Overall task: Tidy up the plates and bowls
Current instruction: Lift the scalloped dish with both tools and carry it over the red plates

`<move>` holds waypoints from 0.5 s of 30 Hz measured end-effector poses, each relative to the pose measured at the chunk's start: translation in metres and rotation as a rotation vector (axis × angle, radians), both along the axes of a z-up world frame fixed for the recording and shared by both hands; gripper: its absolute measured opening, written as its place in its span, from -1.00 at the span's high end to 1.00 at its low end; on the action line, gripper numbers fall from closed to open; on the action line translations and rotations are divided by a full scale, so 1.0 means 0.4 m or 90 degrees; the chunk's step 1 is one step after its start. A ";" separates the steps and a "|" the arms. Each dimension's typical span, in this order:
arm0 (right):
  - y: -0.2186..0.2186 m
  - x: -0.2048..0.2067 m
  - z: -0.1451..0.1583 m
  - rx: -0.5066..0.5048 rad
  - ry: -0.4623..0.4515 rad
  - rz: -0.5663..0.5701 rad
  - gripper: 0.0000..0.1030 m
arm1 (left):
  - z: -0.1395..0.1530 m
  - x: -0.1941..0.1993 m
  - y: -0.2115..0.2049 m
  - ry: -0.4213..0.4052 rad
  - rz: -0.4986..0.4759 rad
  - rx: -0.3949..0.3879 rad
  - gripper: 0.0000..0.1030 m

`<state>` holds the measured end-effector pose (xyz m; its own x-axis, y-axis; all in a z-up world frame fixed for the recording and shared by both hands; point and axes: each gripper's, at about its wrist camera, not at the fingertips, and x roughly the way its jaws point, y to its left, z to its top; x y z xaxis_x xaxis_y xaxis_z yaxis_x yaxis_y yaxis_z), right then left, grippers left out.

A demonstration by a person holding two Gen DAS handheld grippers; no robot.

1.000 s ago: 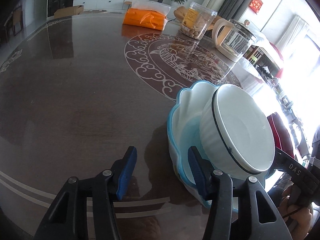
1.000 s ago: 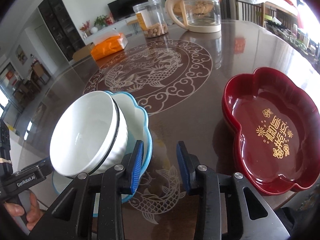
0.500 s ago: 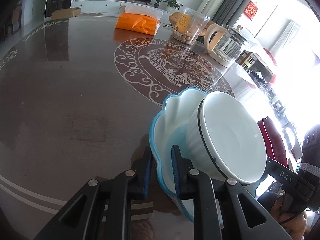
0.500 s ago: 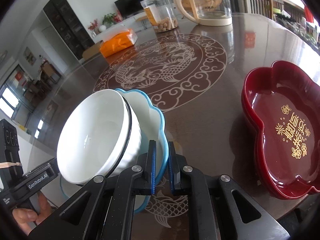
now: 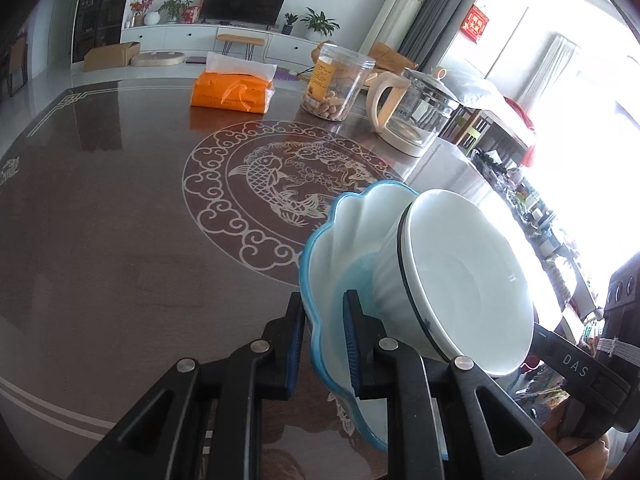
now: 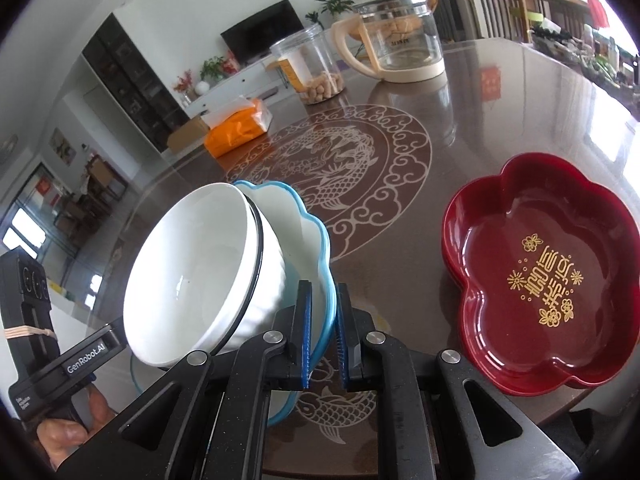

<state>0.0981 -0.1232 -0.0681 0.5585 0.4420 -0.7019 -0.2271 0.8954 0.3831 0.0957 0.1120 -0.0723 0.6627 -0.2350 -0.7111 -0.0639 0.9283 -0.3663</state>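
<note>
Right wrist: white bowl (image 6: 192, 276) in blue dish (image 6: 308, 236), clawed

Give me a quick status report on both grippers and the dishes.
Left gripper and right gripper both shut on blue dish rim. White bowl sits tilted inside it. Red tray on table, apart.

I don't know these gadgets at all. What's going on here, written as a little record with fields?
left gripper: shut on the blue scalloped dish's rim
right gripper: shut on the opposite rim of the same dish
blue scalloped dish: held by both grippers
white bowl: sits inside the dish, tipped to one side
red flower-shaped tray: on the table, nothing in it, right of the dish
table: dark, glossy, with a fish medallion
far end: orange tissue pack, clear snack jar, glass kettle
</note>
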 end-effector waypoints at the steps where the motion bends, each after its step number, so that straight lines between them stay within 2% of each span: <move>1: -0.015 -0.002 0.015 -0.001 -0.006 -0.007 0.75 | 0.013 0.009 -0.019 -0.006 -0.011 0.002 0.64; 8: -0.174 0.000 0.097 -0.016 -0.033 -0.082 0.75 | 0.074 0.095 -0.193 -0.035 -0.098 -0.008 0.64; 15: -0.340 0.012 0.105 -0.039 -0.034 -0.175 0.75 | 0.059 0.174 -0.368 -0.026 -0.173 -0.022 0.64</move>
